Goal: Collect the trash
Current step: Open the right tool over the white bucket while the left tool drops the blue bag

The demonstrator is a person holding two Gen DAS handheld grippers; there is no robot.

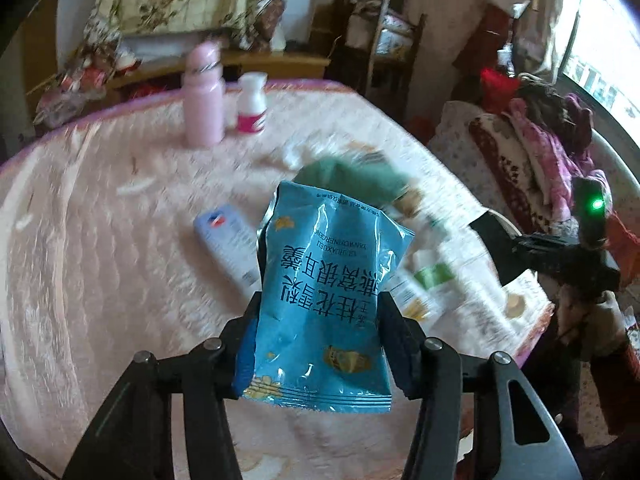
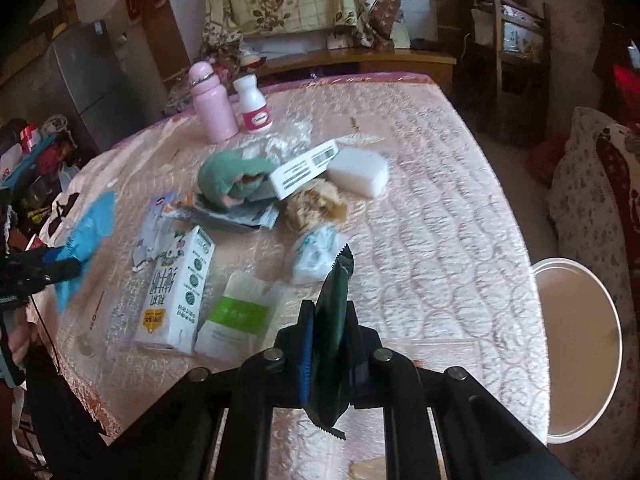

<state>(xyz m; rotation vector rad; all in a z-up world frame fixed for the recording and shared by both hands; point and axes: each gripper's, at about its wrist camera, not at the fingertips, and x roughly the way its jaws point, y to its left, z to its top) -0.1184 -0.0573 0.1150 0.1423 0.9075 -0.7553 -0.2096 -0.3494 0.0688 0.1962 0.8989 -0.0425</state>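
My left gripper [image 1: 318,312] is shut on a blue snack bag [image 1: 324,296] and holds it above the pink quilted table [image 1: 100,240]. The bag also shows at the left of the right wrist view [image 2: 86,236]. My right gripper [image 2: 330,320] is shut on a dark green wrapper [image 2: 334,332], held upright over the table's near edge. More trash lies mid-table: a milk carton [image 2: 176,292], a white and green packet [image 2: 236,316], a crumpled white bag [image 2: 316,252], a brown crumpled wad [image 2: 318,204], a white box [image 2: 304,170] and a flat silver pouch [image 2: 154,228].
A pink bottle [image 2: 212,104] and a white jar [image 2: 254,106] stand at the table's far side. A green cloth [image 2: 232,176] and a white block [image 2: 358,172] lie mid-table. A white round bin [image 2: 580,344] stands right of the table. Chairs and clutter surround it.
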